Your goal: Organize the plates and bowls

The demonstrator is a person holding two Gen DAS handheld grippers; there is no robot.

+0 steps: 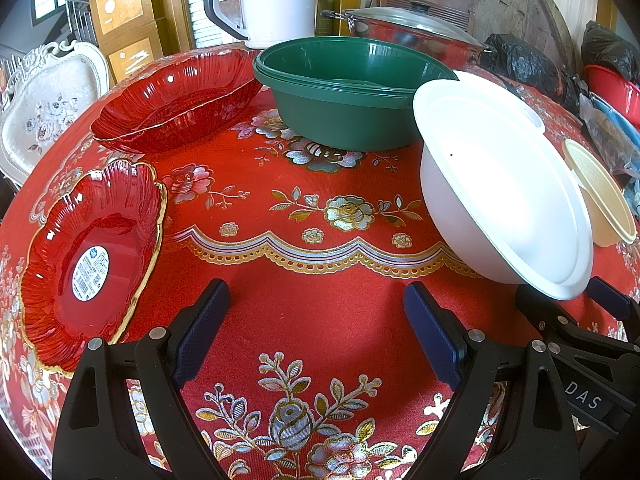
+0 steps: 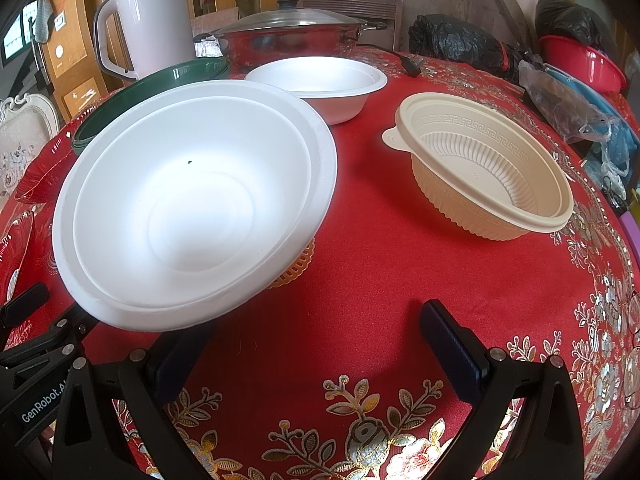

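A white foam bowl [image 2: 192,204] sits tilted in front of my right gripper [image 2: 320,336], whose jaws stand wide apart with the left finger under the bowl's rim. The bowl also shows in the left wrist view [image 1: 496,200], where the right gripper [image 1: 576,300] is at its lower rim. My left gripper [image 1: 316,320] is open and empty over the cloth. Two red ribbed plates [image 1: 96,256] [image 1: 176,100] lie at the left. A green bowl stack [image 1: 348,92] stands behind. A second white bowl [image 2: 320,84] and a beige plastic bowl [image 2: 488,168] stand further back.
A red floral tablecloth [image 1: 320,264] covers the round table. A white kettle [image 2: 148,20], a lidded steel pot [image 2: 292,36], black bags [image 2: 456,44] and a red basin [image 2: 584,64] crowd the far edge. A chair [image 1: 44,112] stands at left.
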